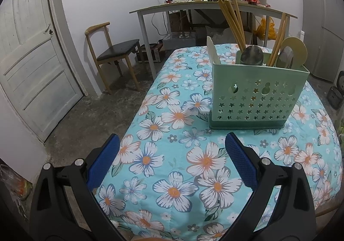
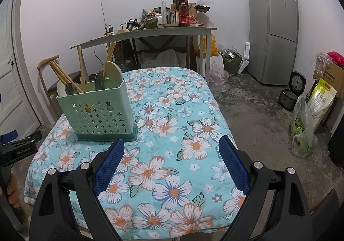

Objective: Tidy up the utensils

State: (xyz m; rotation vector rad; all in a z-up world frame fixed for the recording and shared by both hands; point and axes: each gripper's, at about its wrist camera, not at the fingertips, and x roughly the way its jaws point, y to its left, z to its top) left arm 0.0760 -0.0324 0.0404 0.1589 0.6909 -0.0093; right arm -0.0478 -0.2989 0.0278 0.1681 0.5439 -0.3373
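- A green utensil holder (image 1: 255,95) stands upright on a floral-covered table (image 1: 172,155), set toward the far end and nearer the cloth's left edge in the right wrist view.
- Wooden chopsticks (image 1: 232,24) and spoons (image 1: 251,55) stand inside it.
- The left gripper (image 1: 172,144) hangs wide open, holding nothing.
- The right gripper (image 2: 172,146) is likewise spread, empty, above the near cloth.
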